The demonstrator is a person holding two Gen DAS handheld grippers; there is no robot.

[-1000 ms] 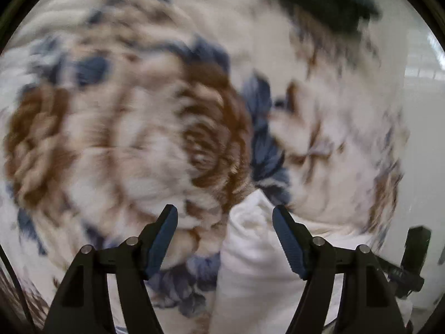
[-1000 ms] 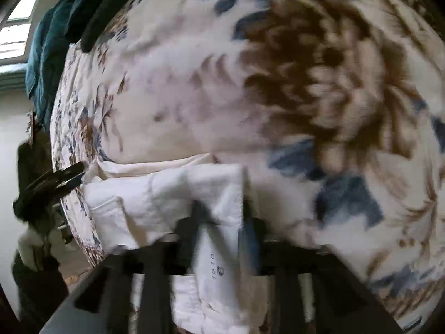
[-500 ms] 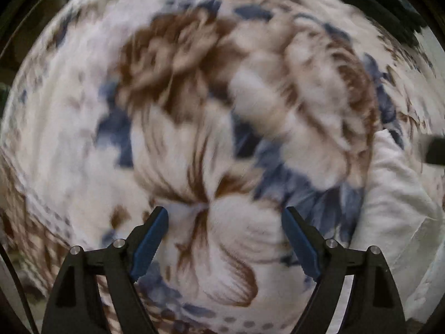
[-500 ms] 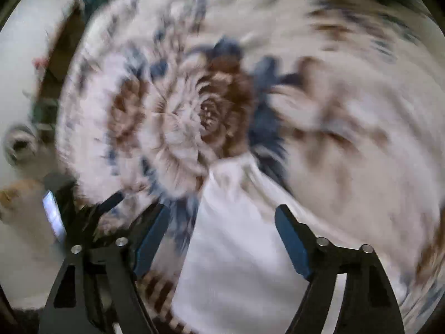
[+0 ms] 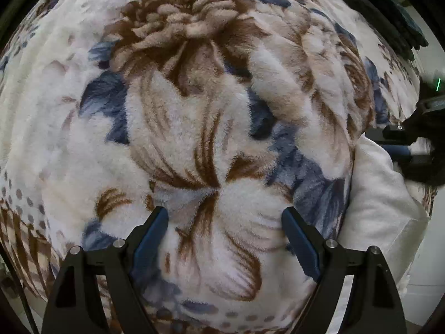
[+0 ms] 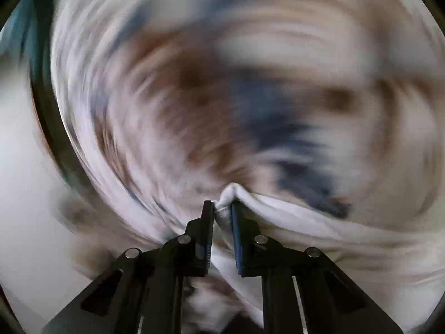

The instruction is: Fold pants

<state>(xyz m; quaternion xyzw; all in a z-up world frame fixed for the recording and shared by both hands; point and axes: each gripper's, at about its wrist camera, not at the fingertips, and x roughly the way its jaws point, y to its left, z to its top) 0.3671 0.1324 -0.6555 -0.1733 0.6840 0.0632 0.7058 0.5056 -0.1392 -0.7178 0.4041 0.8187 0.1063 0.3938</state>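
Pinching a fold of the white cotton pants (image 6: pixel 292 217), my right claw (image 6: pixel 222 208) has just been closing and now clamps cloth, likely to drag it over. Left claw (image 5: pixel 225 220) hangs wide open, empty, above the fluffy floral blanket (image 5: pixel 194 111); pants lie at its right edge.

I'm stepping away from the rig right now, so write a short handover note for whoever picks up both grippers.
Right gripper: jaws have just been closing and now pinch a fold of the white pants; that view is motion-blurred.
Left gripper: open, empty, over bare floral blanket.
Pants lie on the blanket at the left view's right edge, beside the right gripper.
Done: grip taken on one side.
Left: left gripper probably needs its own hold; the fold remains.
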